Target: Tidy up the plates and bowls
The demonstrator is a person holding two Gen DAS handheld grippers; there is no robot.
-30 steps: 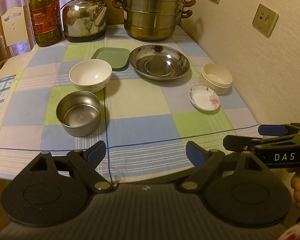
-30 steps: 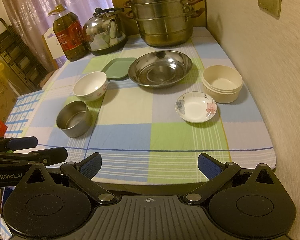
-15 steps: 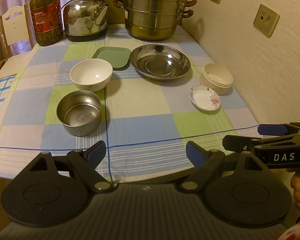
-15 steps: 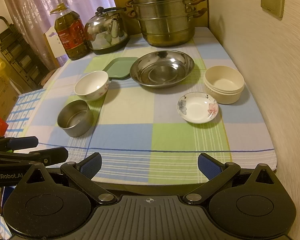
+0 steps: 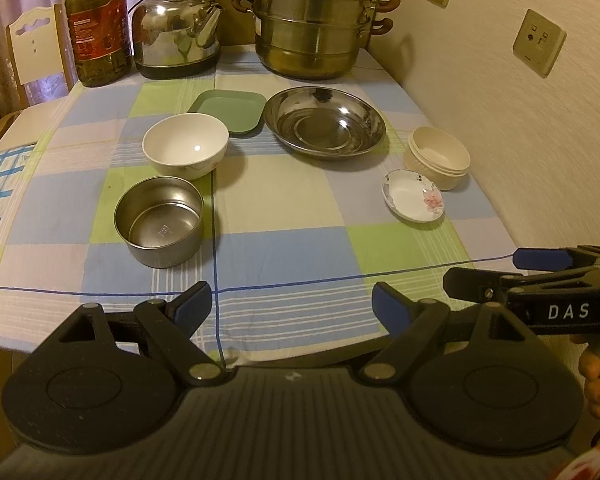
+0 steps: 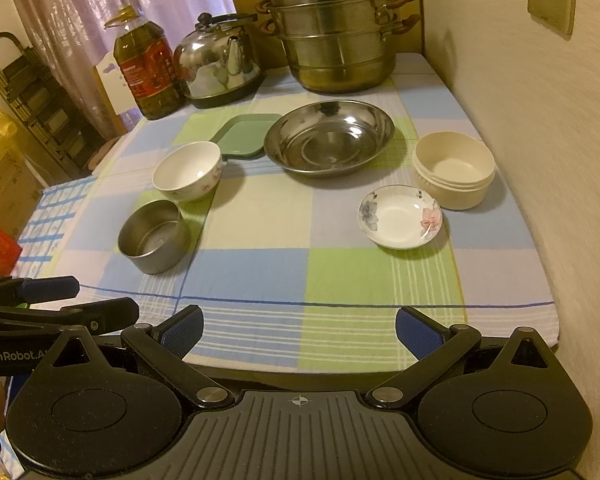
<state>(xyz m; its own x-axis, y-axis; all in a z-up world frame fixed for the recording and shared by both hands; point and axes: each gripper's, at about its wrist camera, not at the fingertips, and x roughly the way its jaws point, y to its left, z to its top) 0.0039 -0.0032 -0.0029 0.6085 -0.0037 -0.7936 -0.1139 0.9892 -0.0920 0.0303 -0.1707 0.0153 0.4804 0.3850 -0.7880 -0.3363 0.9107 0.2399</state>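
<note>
Nearest: 2 grippers at table's near edge, left gripper (image 5: pixel 291 305) and right gripper (image 6: pixel 299 325), both w/ fingers spread wide, nothing between. On checked cloth (image 6: pixel 260 272): 1 steel tin (image 5: pixel 159 221) front left, 1 white bowl (image 5: pixel 185 146) just behind it. Right side: 1 small floral dish (image 6: pixel 400 216), touching or nearly touching 1 cream bowl stack (image 6: pixel 454 169) behind it. Mid-far: 1 green tray (image 5: pixel 229 111) beside 1 wide steel basin (image 5: pixel 325 122). Far edge: 1 oil bottle (image 5: pixel 97 24), 1 kettle (image 5: pixel 178 32), 1 steamer pot (image 5: pixel 314 20).
</note>
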